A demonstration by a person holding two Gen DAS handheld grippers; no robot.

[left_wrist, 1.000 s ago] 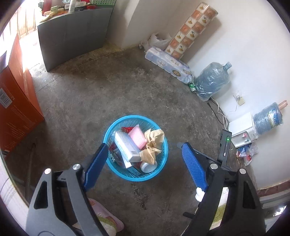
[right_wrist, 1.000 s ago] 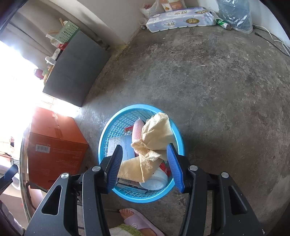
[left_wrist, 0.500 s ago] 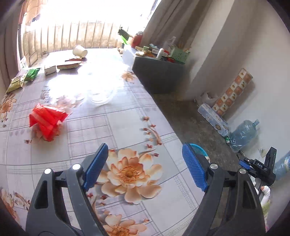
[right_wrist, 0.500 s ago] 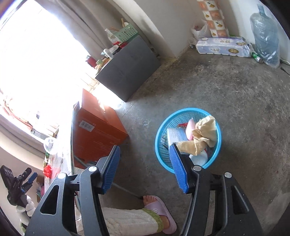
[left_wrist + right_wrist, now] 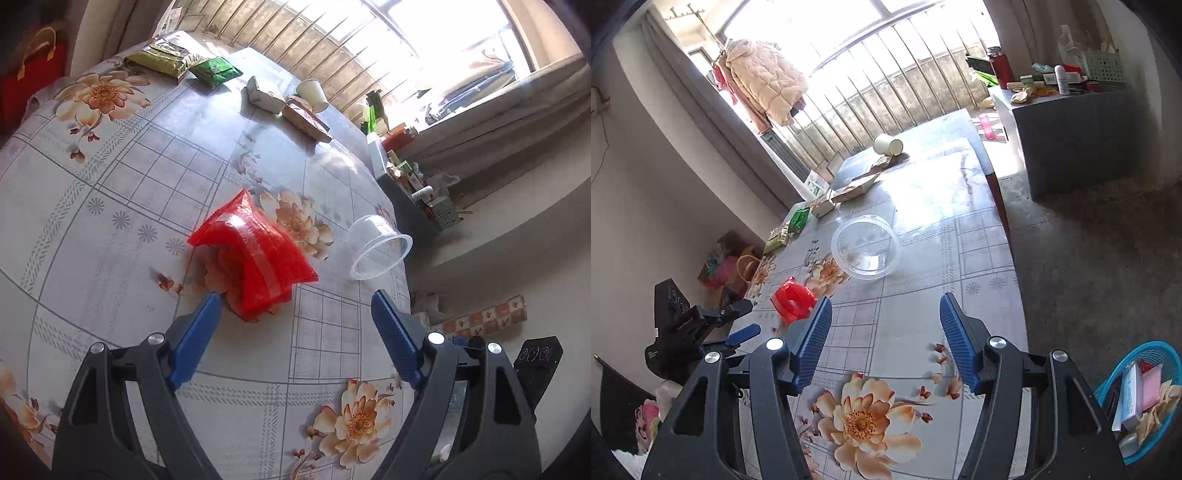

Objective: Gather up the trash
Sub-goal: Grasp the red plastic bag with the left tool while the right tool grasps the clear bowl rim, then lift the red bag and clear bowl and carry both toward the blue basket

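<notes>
One floral table [image 5: 110, 206], barred window [image 5: 886, 74]

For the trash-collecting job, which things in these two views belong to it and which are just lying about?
Part of the job:
- red mesh bag on the table
- clear plastic bowl, on its side
- paper cup, tipped over
- blue basket on the floor, already holding trash
- left gripper and right gripper, both empty

Just lying about:
- beige jacket hanging at the window
- red flask on the grey cabinet
</notes>
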